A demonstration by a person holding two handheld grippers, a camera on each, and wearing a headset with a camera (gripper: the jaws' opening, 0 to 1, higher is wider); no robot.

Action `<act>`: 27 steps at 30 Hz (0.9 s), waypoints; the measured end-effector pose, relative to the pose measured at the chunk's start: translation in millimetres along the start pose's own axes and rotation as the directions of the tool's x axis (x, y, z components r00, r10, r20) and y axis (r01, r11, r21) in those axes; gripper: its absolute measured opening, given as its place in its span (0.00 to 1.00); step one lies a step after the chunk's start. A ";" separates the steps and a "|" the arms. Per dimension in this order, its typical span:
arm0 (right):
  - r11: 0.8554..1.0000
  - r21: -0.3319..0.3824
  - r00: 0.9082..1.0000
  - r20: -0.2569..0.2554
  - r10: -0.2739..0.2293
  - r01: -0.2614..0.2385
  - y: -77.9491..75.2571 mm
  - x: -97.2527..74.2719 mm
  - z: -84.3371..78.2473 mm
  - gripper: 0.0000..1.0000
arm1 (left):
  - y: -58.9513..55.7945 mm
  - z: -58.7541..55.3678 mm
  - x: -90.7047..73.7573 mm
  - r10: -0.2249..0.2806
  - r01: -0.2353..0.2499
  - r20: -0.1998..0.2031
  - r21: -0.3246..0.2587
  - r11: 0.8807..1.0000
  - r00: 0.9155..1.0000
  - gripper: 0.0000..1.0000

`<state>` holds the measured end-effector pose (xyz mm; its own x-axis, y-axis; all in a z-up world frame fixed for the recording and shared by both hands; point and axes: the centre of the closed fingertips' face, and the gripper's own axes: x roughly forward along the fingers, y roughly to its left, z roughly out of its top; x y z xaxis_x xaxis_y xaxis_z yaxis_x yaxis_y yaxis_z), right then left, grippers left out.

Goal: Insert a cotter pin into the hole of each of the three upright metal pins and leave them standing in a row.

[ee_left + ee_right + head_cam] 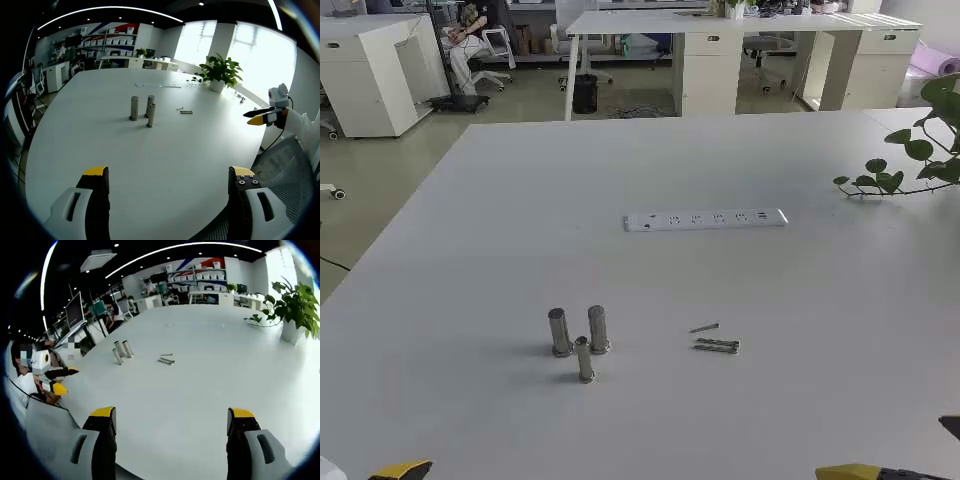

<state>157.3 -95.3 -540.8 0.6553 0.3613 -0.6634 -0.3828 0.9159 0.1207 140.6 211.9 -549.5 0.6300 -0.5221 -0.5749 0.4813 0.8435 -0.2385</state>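
Cotter pins (717,345) lie lower centre, long axes across frame, right of metal pins (578,340); right gripper (172,412) judged nearer than left gripper (168,175); both gape empty.

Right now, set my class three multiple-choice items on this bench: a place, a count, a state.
1. Head view: the cotter pins lie where from the metal pins?
A. Right
B. Left
C. On top
2. How many metal pins stand on the table?
A. Two
B. Three
C. Five
3. How is the left gripper?
A. Open, empty
B. Shut on a cotter pin
C. Shut on a metal pin
Answers: 1 A, they lie on bare table to the right. 2 B, three stand clustered. 3 A, its jaws stand apart with nothing between.
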 end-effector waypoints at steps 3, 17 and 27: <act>1.000 0.003 1.000 0.003 0.002 -0.002 1.7 -0.4 -0.5 0.88 | 2.1 -3.9 1.8 0.012 -0.012 -0.016 0.014 1.000 1.000 0.86; 0.999 0.033 1.000 -0.015 0.009 -0.008 0.7 -2.7 -9.6 0.90 | -5.2 -10.4 3.3 0.003 -0.002 -0.033 0.015 1.000 0.999 0.98; 1.000 0.000 1.000 0.002 0.022 -0.022 5.5 -1.5 -6.2 0.92 | -18.5 -1.4 5.2 -0.049 0.049 0.003 -0.015 0.999 0.999 0.99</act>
<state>150.2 -91.9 -543.7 0.6483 0.3813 -0.6591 -0.3967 0.9080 0.1351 134.2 193.8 -549.2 0.6075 -0.5631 -0.5603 0.5025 0.8187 -0.2780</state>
